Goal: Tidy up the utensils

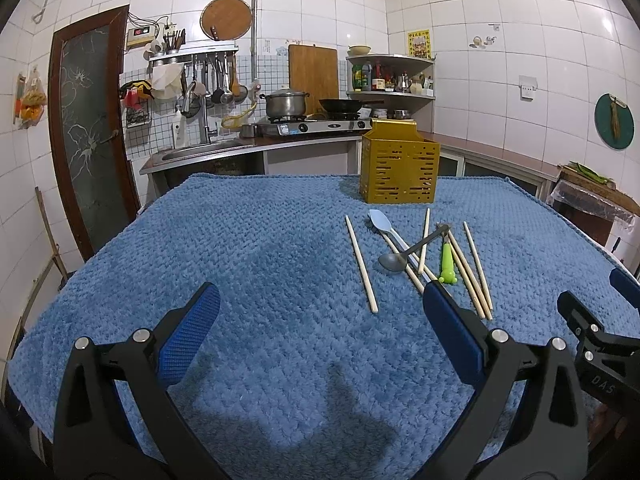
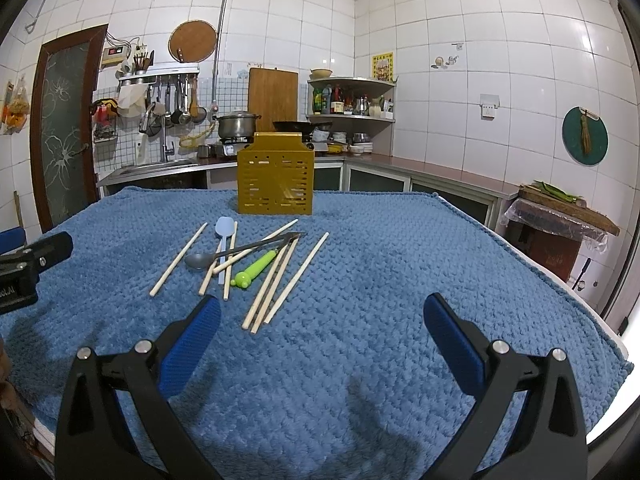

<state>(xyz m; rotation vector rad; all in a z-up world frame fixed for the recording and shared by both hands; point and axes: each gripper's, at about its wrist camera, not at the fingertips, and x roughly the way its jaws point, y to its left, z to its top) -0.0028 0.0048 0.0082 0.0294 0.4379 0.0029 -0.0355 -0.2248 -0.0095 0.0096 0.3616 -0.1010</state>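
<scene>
So far nothing seems sorted: the chopsticks [image 2: 280,280], the metal spoon [image 2: 198,261], the pale plastic spoon [image 2: 222,227] and a green-handled tool [image 2: 252,270] all lie crossed in a loose pile on the blue towel [image 2: 380,280] covering the table, toward its far edge. The yellow holder [image 2: 275,178] stands upright at that far edge, just behind the pile, and looks empty. Both the left gripper [image 1: 320,332] and the right gripper [image 2: 320,336] hover over the near side with jaws wide apart, holding nothing. Bare towel lies to the right and near edge, leaving ample room.
</scene>
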